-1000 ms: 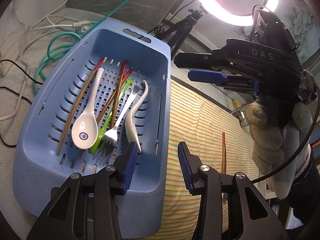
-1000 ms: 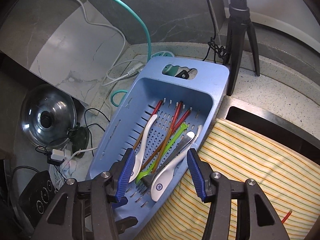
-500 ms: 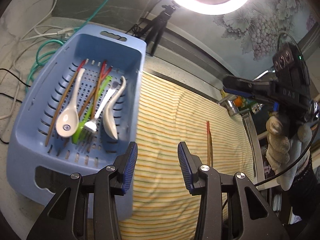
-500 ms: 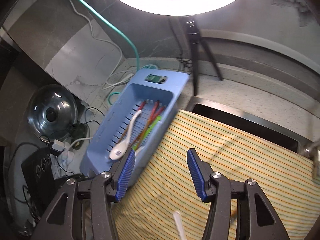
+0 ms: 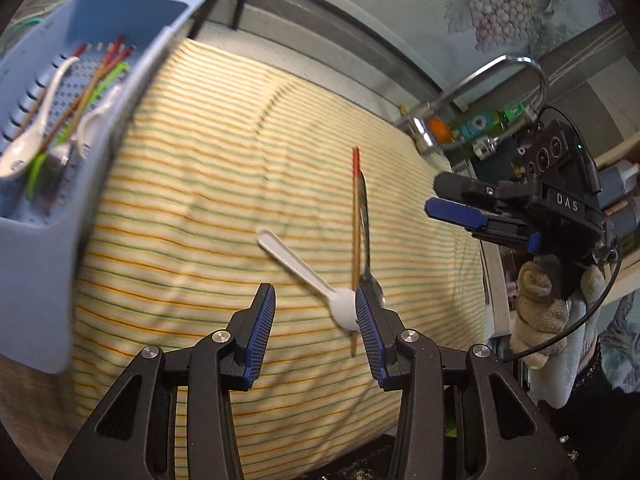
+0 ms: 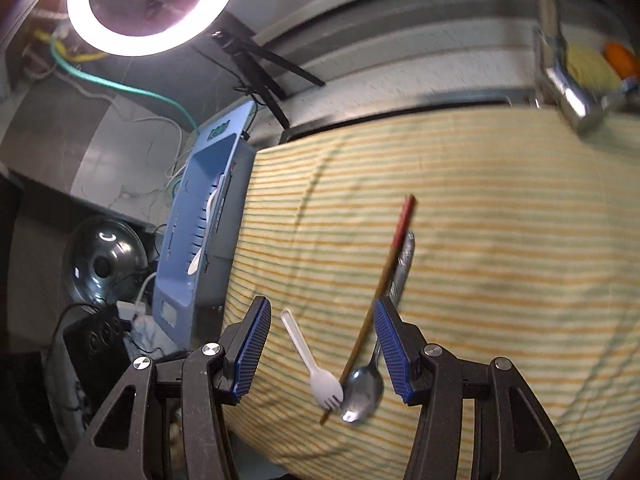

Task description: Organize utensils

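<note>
Your left gripper (image 5: 315, 322) has its jaws spread wide, nothing between them, hovering over the striped cloth (image 5: 208, 184). Your right gripper (image 6: 321, 350) is likewise spread and holds nothing; in the left wrist view it sits at 3 o'clock (image 5: 480, 220), carried in your gloved hand (image 5: 540, 312).

3 loose utensils lie on the cloth, bunched together. The white plastic fork (image 6: 310, 364) lies angled, handle toward 11 o'clock, tines touching the chopstick (image 6: 380, 292). The chopstick runs from its red tip at 1 o'clock down to 6 o'clock between the right fingers. The metal spoon (image 6: 362, 394) lies just beside the chopstick at its 3 o'clock side, bowl near you, handle partly behind the right finger pad (image 6: 390, 344).

In the left wrist view the white fork (image 5: 304, 272) and chopstick (image 5: 355, 240) sit just ahead of the fingers, toward 1 o'clock.

The blue basket (image 5: 48, 264) sits at 9 o'clock, just beside the cloth edge, holding 2 white ceramic spoons (image 5: 28, 140), red-tipped chopsticks (image 5: 92, 84) and a green utensil (image 5: 36, 168). Motion blur softens details.
</note>
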